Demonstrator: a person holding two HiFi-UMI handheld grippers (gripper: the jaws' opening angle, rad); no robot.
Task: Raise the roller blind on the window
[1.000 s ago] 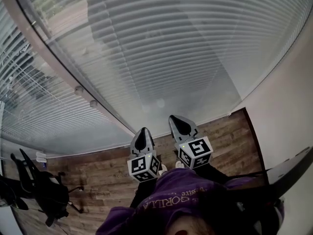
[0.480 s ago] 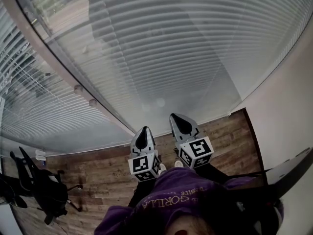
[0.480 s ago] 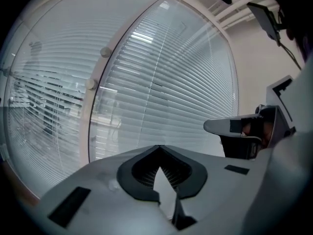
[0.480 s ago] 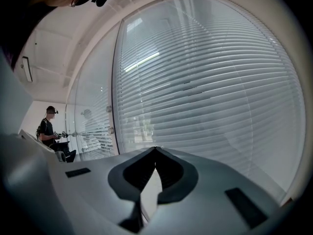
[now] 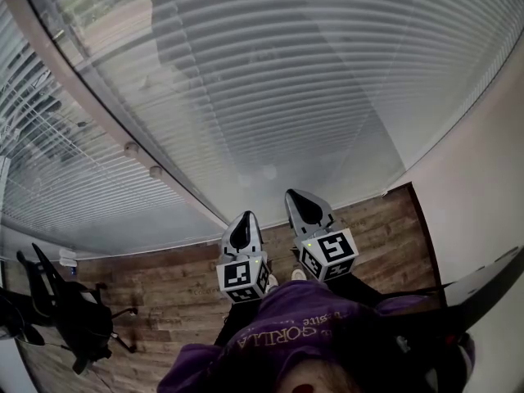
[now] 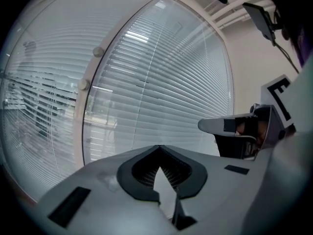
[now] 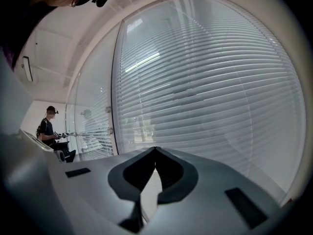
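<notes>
Roller blind (image 5: 270, 80) hangs full length, slats running level, just ahead of left hand-held gripper (image 5: 243, 219) and right hand-held gripper (image 5: 296, 201), both pressed together, empty.

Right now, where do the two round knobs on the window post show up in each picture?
Head view: knobs left of centre, on the window post.
Left gripper view: upper left, on the same post.
Right gripper view: small, left of centre.
Shared landmark: the slatted blind just right of that post.
</notes>
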